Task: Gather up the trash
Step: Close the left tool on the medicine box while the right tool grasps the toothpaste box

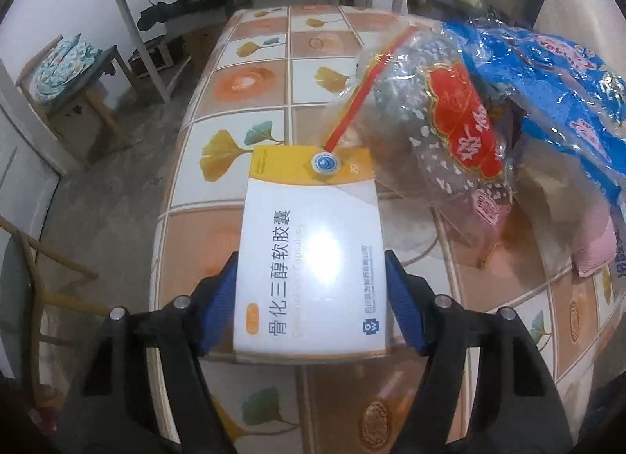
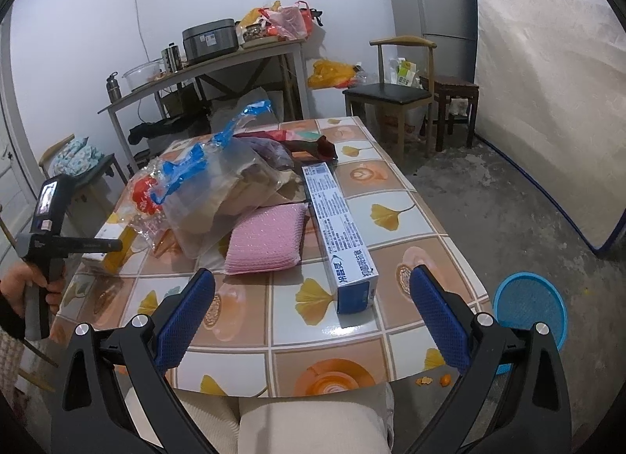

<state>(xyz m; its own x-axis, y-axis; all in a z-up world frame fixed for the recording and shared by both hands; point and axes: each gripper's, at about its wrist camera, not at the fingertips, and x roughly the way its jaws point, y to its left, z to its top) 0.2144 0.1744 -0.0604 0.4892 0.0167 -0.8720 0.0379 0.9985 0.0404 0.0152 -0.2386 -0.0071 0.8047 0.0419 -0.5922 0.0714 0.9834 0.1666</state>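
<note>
A white and yellow medicine box [image 1: 309, 199] lies flat near the left edge of the tiled table [image 1: 254, 82]. My left gripper [image 1: 311, 258] straddles it, with a blue pad against each long side. In the right wrist view the same box [image 2: 115, 250] shows at the far left, under the left gripper [image 2: 105, 245] held by a hand [image 2: 23, 285]. My right gripper [image 2: 313, 278] hangs open over the table's near edge with nothing between its fingers. A long blue and white toothpaste box [image 2: 340, 231] lies just ahead of it, beside a pink sponge [image 2: 266, 238].
A heap of plastic bags, one clear with a red label [image 1: 457, 121] and one blue [image 1: 555, 74], lies right of the medicine box. A round blue bin [image 2: 532, 305] stands on the floor at the right, with orange peel [image 2: 444, 379] nearby. Chairs and a cluttered side table stand behind.
</note>
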